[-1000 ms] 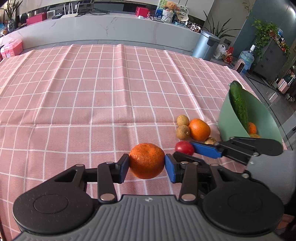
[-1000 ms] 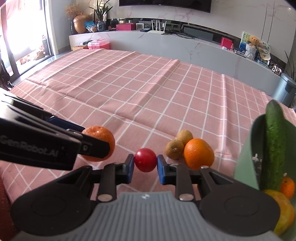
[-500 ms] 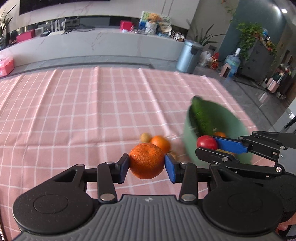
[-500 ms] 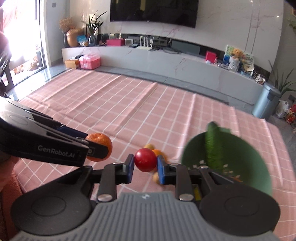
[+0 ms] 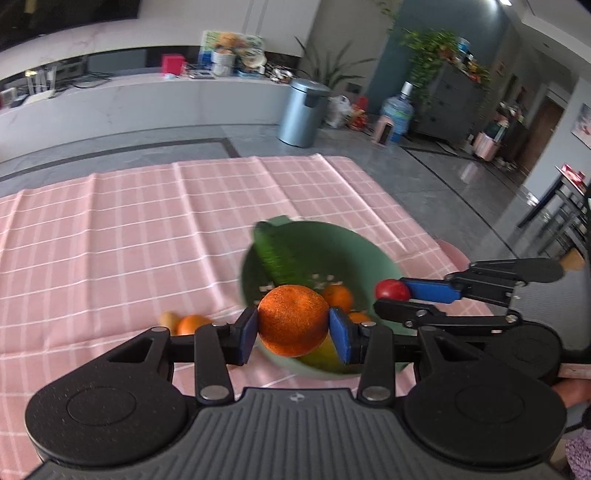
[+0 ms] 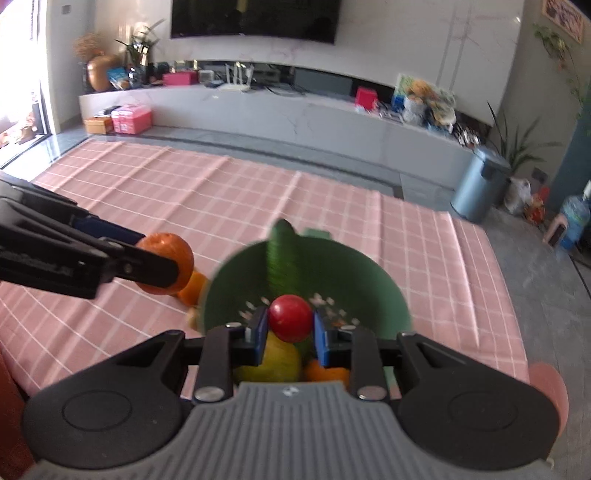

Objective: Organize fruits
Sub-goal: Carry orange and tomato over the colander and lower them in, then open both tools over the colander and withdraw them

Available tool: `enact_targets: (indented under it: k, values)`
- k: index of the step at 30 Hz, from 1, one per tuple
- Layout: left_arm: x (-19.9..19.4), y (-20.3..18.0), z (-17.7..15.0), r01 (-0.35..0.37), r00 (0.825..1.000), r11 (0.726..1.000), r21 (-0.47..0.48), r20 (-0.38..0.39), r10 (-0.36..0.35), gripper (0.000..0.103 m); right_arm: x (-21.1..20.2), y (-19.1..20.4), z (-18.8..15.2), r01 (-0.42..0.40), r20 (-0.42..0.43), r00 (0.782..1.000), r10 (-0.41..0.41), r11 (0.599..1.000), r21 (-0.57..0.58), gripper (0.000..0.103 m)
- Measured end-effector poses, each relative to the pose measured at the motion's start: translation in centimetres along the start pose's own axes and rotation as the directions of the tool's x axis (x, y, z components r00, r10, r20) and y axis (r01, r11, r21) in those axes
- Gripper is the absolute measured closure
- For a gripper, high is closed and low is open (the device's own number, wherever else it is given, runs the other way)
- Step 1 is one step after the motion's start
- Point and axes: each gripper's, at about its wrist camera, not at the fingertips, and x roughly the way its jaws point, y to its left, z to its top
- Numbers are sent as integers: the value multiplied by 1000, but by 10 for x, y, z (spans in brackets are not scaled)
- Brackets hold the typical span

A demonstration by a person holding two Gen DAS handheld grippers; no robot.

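The left gripper [image 5: 293,325] squeezed a big orange [image 5: 293,320] and the right gripper [image 6: 290,325] pinched a small red fruit [image 6: 290,317] — both over the green bowl [image 6: 369,280]. Some fruit [image 5: 190,323] was left on the cloth [image 5: 110,240].

Pink checked tablecloth [image 6: 332,206] over table. Grey glossy tile floor [image 5: 436,177]. Long white marble ledge [image 6: 295,114], cluttered. Dark wall-mounted TV [image 6: 255,18]. Steel pedal bin [image 5: 303,110]. Water jug [image 5: 397,114]. Potted plants [image 5: 432,55]. Daylight from window [image 6: 18,66].
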Motion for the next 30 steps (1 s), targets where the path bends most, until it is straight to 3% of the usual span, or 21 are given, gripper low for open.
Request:
enact_targets:
  k: [3, 7, 17, 30]
  values:
    - [20, -4, 4, 24, 999, 1000, 3, -41, -24, 56, 12, -15, -3, -13, -47, 999, 14, 1000, 24, 81]
    - [44, -3, 6, 3, 997, 1000, 2, -81, -3, 56, 30, -23, -5, -22, -101, 995, 27, 999, 48, 81]
    - [78, 7, 5, -19, 985, 1000, -11, -171, 16, 56, 70, -31, -4, -56, -146, 987, 71, 993, 102, 81]
    - [81, 14, 6, 0, 986, 999, -50, -164, -8, 52, 101, -40, -9, -77, -196, 974, 116, 978, 195, 80]
